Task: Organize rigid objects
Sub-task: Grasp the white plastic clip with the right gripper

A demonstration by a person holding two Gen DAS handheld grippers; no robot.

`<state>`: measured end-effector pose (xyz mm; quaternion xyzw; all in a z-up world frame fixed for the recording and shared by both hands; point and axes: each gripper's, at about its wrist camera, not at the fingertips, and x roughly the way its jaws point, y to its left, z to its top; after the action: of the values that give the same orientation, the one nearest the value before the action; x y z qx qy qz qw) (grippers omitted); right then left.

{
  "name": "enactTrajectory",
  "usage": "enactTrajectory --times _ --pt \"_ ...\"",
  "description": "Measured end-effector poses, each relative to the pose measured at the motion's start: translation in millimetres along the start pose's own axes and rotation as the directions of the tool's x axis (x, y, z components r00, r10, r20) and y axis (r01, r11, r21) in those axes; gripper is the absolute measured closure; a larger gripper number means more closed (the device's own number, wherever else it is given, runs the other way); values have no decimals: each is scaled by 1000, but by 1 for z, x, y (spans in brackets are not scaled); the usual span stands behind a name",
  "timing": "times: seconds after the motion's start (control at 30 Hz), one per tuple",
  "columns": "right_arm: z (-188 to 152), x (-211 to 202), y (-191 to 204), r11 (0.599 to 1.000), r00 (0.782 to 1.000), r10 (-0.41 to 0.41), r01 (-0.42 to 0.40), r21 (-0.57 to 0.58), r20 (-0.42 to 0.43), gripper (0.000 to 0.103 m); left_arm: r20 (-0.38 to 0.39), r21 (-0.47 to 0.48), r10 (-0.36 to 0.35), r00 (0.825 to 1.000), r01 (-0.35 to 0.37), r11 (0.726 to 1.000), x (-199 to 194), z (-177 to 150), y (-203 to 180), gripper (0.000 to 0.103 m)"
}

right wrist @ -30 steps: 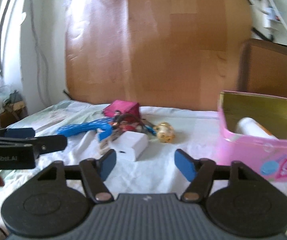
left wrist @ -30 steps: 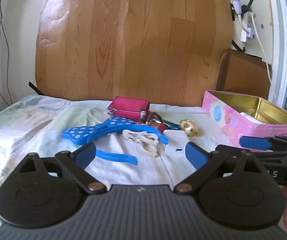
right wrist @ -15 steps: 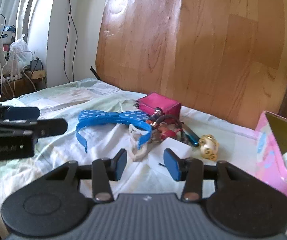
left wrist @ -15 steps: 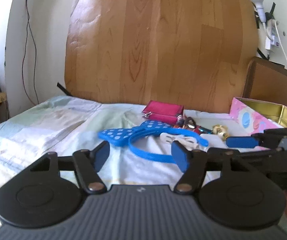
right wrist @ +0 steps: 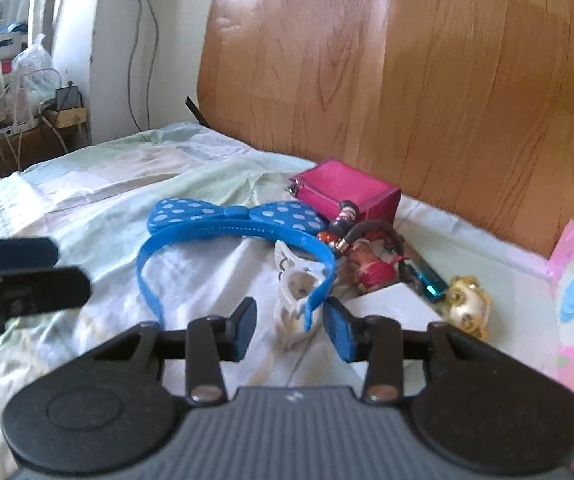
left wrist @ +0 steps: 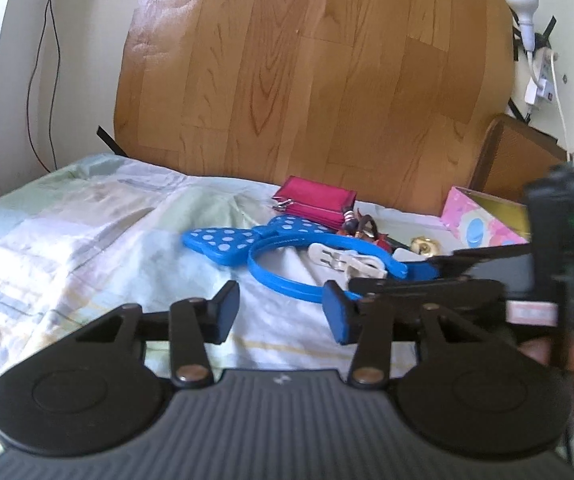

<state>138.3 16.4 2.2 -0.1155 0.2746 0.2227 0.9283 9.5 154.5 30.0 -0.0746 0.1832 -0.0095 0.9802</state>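
A blue headband [right wrist: 223,236] with a polka-dot bow [left wrist: 223,244] lies on the bed sheet, and a white clip [right wrist: 293,284] lies under its near end. My right gripper [right wrist: 291,326] hovers just in front. Its jaws are closing, with the clip's lower end and the headband's tip in the gap and neither pad pressing on them. My left gripper [left wrist: 281,310] hangs over bare sheet short of the headband, jaws closing on nothing. Each gripper shows in the other's view: the right gripper [left wrist: 407,276] and the left gripper [right wrist: 47,270].
Behind the headband lie a pink wallet [right wrist: 347,196], a red doll keychain [right wrist: 371,268], a white charger block [right wrist: 391,304] and a gold trinket [right wrist: 467,304]. An open pink tin [left wrist: 483,228] stands at the right. A wooden board [left wrist: 307,80] leans against the wall.
Both grippers' jaws have narrowed. The right gripper has swung left from the charger block to the headband's end and the clip. The left gripper has shifted a little leftward.
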Motion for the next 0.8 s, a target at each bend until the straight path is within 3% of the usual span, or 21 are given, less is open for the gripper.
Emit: enactTrajectory --times 0.03,0.23,0.43,0.57,0.63,0.7,0.8 --pt "0 5 -2 1000 1000 7 -7 20 -21 76 -4 -5 -9 1000 9 1000 0 0 0 55" --pt "-6 -4 -12 997 998 53 -51 59 -28 78 -7 4 -49 999 49 999 -4 0 -8 55" --pt "-37 -59 -9 985 985 170 -170 -10 -41 78 -23 1 -106 994 106 994 -6 -1 -12 55" --pt "-64 -106 -16 959 960 276 -278 -51 -45 83 -48 1 -182 982 182 983 -7 -2 -19 55" --pt "-75 -122 -23 964 966 254 -257 -63 -43 82 -61 11 -223 973 224 975 -9 -4 -26 54" --pt "-84 -132 -35 986 987 157 -158 -43 -22 74 -75 19 -250 965 252 968 -9 -6 -33 54" --pt "-93 -138 -67 991 998 67 -67 115 -1 71 -97 27 -273 957 276 961 -8 -9 -44 54"
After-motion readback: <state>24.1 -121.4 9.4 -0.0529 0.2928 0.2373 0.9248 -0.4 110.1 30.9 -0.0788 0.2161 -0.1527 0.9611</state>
